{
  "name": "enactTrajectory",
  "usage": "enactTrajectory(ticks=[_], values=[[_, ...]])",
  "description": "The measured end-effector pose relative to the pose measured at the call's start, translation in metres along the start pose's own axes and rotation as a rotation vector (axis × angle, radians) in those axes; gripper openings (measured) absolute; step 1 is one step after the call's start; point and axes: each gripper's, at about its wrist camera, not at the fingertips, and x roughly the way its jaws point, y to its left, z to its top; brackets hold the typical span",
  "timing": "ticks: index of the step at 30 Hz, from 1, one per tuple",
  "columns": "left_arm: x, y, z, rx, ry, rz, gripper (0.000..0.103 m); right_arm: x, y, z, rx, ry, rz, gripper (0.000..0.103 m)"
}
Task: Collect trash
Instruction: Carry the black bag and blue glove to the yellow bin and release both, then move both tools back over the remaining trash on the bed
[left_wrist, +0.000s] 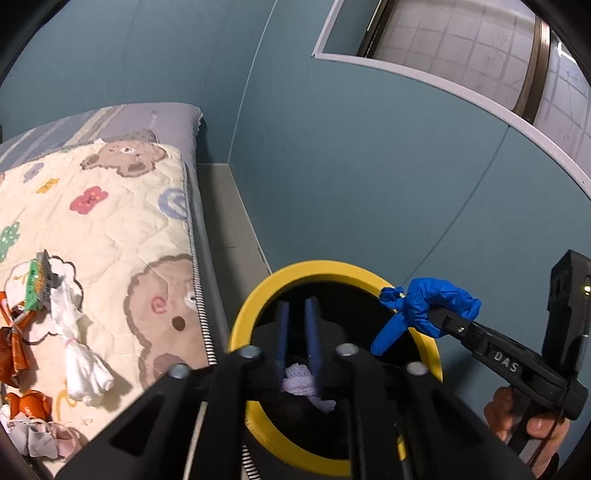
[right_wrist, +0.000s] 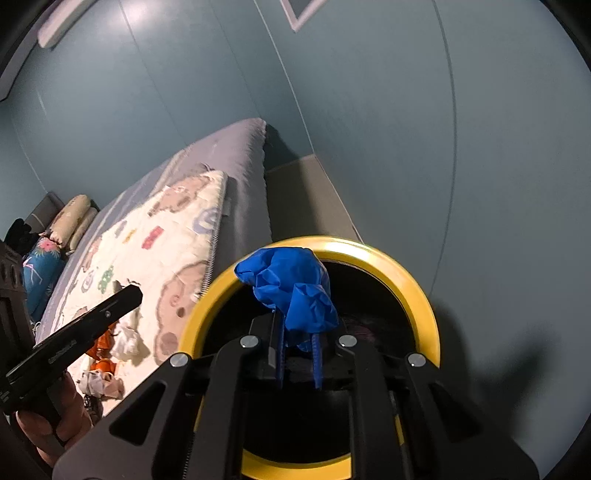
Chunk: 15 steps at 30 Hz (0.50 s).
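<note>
A yellow-rimmed bin (left_wrist: 255, 295) with a black inside stands on the floor beside the bed; it also shows in the right wrist view (right_wrist: 417, 284). My left gripper (left_wrist: 298, 306) hovers over the bin mouth, its jaws slightly apart, with a pale lilac net scrap (left_wrist: 301, 384) caught low between the fingers near their base. My right gripper (right_wrist: 297, 325) is shut on a crumpled blue glove (right_wrist: 291, 284) over the bin; the glove also shows in the left wrist view (left_wrist: 424, 302). More trash lies on the bed: a white knotted bag (left_wrist: 79, 354), orange wrappers (left_wrist: 14, 350), a green packet (left_wrist: 37, 280).
The bed carries a cartoon-print quilt (left_wrist: 118, 221) over a grey mattress (left_wrist: 170, 118). Teal walls (left_wrist: 351, 166) close in behind the bin, with a window (left_wrist: 461, 48) above. A narrow floor strip (left_wrist: 229, 214) runs between bed and wall. Pillows (right_wrist: 70, 218) lie at the bed's far end.
</note>
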Motion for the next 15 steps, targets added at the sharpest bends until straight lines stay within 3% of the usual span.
enactTrajectory(ticks=[2, 4, 6, 8, 15], values=[[0.001, 0.002, -0.003, -0.001, 0.004, 0.002, 0.038, 0.002, -0.004, -0.004, 0.006, 0.007, -0.007, 0.032], [-0.001, 0.006, -0.005, -0.013, 0.001, 0.006, 0.049, 0.002, -0.007, -0.007, 0.013, 0.004, -0.016, 0.04], [-0.005, 0.01, -0.006, -0.025, 0.003, -0.001, 0.051, 0.001, -0.009, -0.008, 0.016, 0.003, -0.022, 0.04], [-0.011, 0.015, -0.007, -0.027, -0.003, 0.014, 0.063, -0.003, -0.008, -0.01, 0.019, 0.001, -0.024, 0.043], [-0.052, 0.04, -0.014, -0.048, -0.07, 0.071, 0.087, -0.017, 0.006, -0.019, 0.013, -0.002, -0.008, 0.053]])
